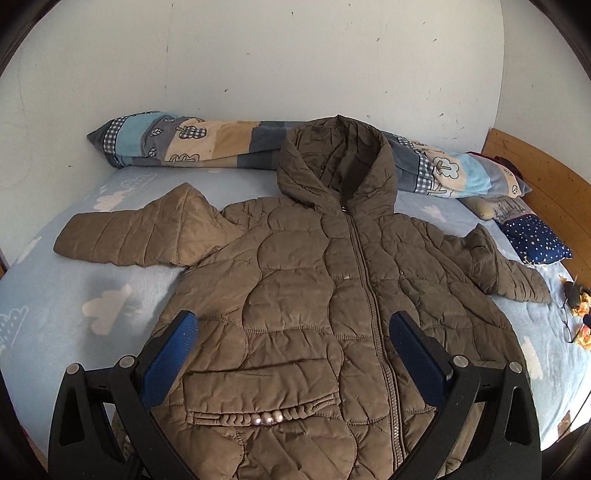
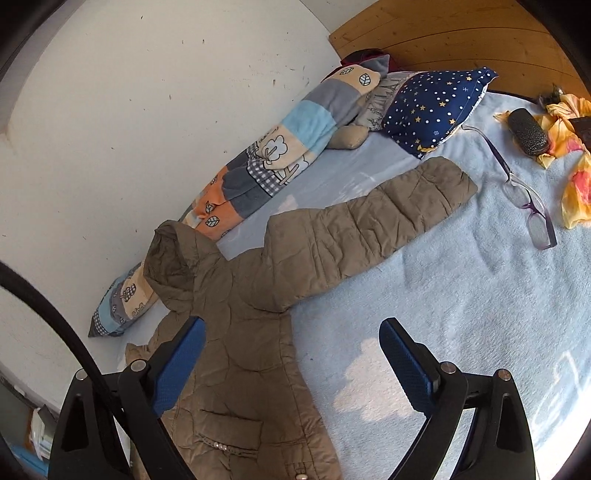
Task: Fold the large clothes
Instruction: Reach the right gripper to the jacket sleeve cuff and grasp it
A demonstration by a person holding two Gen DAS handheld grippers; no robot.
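A brown quilted hooded jacket [image 1: 314, 280] lies flat, front up and zipped, on a light blue bed sheet [image 1: 55, 302]. Its hood points to the wall and both sleeves spread out to the sides. My left gripper [image 1: 291, 328] is open and empty above the jacket's lower front, over the pocket. In the right wrist view the jacket [image 2: 251, 295] lies at the lower left with one sleeve [image 2: 388, 218] stretched toward the pillows. My right gripper [image 2: 291, 339] is open and empty above the jacket's side edge and the sheet [image 2: 461, 314].
A rolled patchwork blanket [image 1: 207, 144] lies along the white wall. A navy star pillow [image 2: 432, 107] sits by the wooden headboard [image 2: 461, 33]. Purple glasses [image 2: 532, 206], a dark glasses case [image 2: 526, 131] and a yellow-orange cloth [image 2: 572, 158] lie on the sheet to the right.
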